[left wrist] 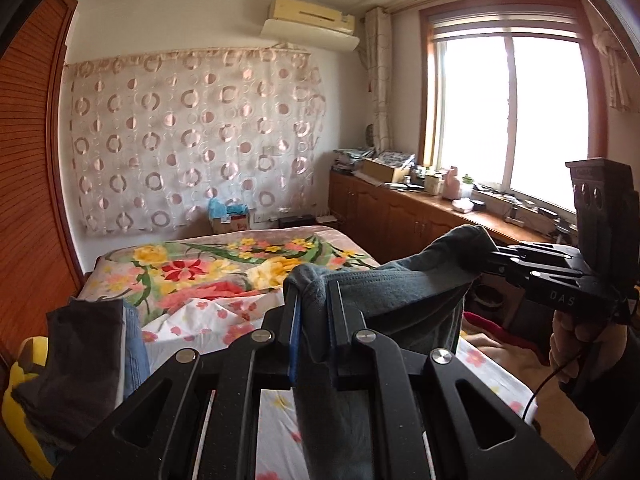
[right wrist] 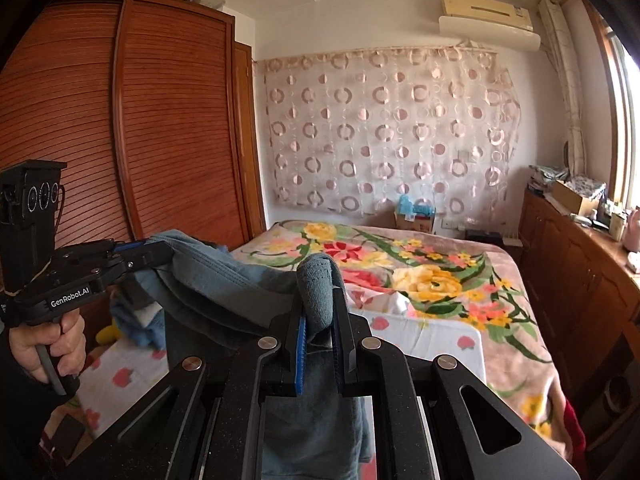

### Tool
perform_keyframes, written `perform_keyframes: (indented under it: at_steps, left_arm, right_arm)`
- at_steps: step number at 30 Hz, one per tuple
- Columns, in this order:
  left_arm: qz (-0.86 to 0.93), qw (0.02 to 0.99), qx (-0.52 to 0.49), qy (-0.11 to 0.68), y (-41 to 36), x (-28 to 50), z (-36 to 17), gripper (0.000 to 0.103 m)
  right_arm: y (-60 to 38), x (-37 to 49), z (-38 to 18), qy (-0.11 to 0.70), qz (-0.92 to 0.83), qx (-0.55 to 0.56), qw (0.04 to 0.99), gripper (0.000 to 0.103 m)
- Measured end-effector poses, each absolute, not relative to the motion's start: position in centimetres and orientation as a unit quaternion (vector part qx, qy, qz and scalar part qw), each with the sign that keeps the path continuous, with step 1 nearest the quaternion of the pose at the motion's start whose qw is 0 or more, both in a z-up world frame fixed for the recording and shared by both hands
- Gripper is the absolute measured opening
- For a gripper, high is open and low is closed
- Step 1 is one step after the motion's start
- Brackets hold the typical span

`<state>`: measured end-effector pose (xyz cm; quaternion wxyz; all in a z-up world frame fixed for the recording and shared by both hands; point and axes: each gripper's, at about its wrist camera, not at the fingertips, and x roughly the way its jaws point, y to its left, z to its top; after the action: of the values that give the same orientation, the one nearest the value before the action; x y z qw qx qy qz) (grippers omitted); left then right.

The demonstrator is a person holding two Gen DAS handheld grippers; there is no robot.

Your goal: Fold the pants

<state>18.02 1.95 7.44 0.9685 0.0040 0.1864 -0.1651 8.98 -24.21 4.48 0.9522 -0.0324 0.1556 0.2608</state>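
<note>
The pants (left wrist: 404,292) hang above the bed (right wrist: 420,280), their top edge stretched sideways between the left tool (left wrist: 312,300) and right tool (right wrist: 320,300), each clenched on one end.

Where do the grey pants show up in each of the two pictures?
Left wrist view: the pants hang lower middle, pinched by the left gripper and the right gripper.
Right wrist view: the pants hang lower middle-left, stretched between both grippers.
Shared landmark: the flowered bed, behind the pants in both.
</note>
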Motion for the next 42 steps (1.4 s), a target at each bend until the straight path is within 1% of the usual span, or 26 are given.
perform_keyframes:
  at_steps: [2, 5, 7, 9, 12, 17, 20, 22, 28, 35, 42]
  left_arm:
    - [-0.155, 0.973, 0.012, 0.173, 2.1, 20.0, 9.0, 0.012]
    - [-0.15, 0.977, 0.033, 0.148, 1.9, 22.2, 12.1, 0.012]
    - [-0.143, 0.977, 0.053, 0.15, 1.8, 22.9, 12.7, 0.012]
    - [-0.147, 0.976, 0.05, 0.153, 2.1, 22.9, 12.3, 0.012]
    - [-0.141, 0.971, 0.065, 0.181, 2.2, 21.9, 9.4, 0.012]
    - [-0.148, 0.952, 0.06, 0.261, 2.2, 17.6, 1.0, 0.012]
    - [-0.151, 0.939, 0.05, 0.304, 1.8, 15.3, -3.0, 0.012]
    - [-0.151, 0.935, 0.048, 0.316, 1.6, 13.5, -4.6, 0.012]
    - [-0.153, 0.929, 0.025, 0.337, 1.2, 10.3, -6.1, 0.012]
    - [-0.155, 0.922, -0.002, 0.354, 1.9, 8.4, -7.3, 0.012]
    - [-0.16, 0.919, -0.013, 0.359, 2.3, 5.7, -7.4, 0.012]
  right_arm:
    - [-22.9, 11.7, 6.0, 0.152, 0.254, -0.034, 0.955, 0.01]
    - [-21.2, 14.6, 8.7, 0.123, 0.237, -0.04, 0.963, 0.01]
    - [-21.0, 16.2, 10.1, 0.11, 0.234, -0.03, 0.965, 0.01]
    - [-20.9, 16.9, 10.1, 0.105, 0.239, -0.022, 0.965, 0.01]
    - [-20.3, 16.7, 7.8, 0.129, 0.248, -0.033, 0.96, 0.01]
    - [-19.1, 15.8, 0.5, 0.226, 0.262, -0.054, 0.936, 0.01]
    - [-18.5, 14.2, -3.1, 0.271, 0.271, -0.055, 0.922, 0.01]
    - [-18.3, 13.2, -4.7, 0.293, 0.274, -0.055, 0.914, 0.01]
    - [-19.2, 11.6, -6.4, 0.327, 0.284, -0.038, 0.9, 0.01]
    - [-20.5, 10.0, -7.6, 0.35, 0.299, -0.011, 0.888, 0.01]
    - [-21.6, 7.2, -7.4, 0.352, 0.311, -0.014, 0.883, 0.01]
